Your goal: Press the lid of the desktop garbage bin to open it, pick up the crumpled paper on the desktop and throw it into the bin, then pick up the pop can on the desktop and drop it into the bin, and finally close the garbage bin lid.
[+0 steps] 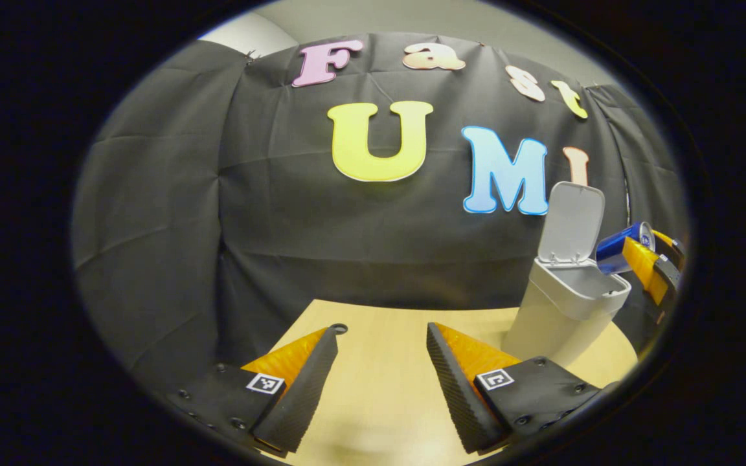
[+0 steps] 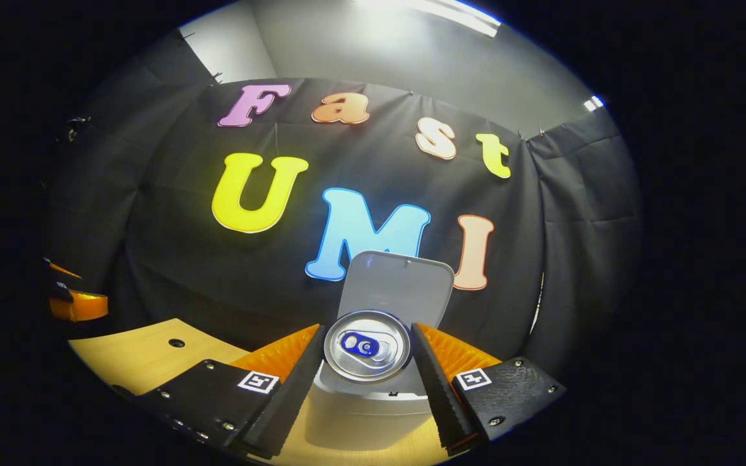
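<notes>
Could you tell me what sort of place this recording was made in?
Probably a small recording booth: black cloth hangs as the wall behind a light wooden tabletop, with a pale ceiling above. On the tabletop stands a desktop bin, its lid open, with a can in the right gripper.

- a light wooden table [image 1: 379,388] with a rounded far edge, standing against the black cloth wall [image 1: 217,213]
- a small dark round hole [image 2: 177,342] in the tabletop near its far edge
- a pale ceiling [image 2: 360,45] above the cloth, with a bright light strip [image 2: 457,16]
</notes>
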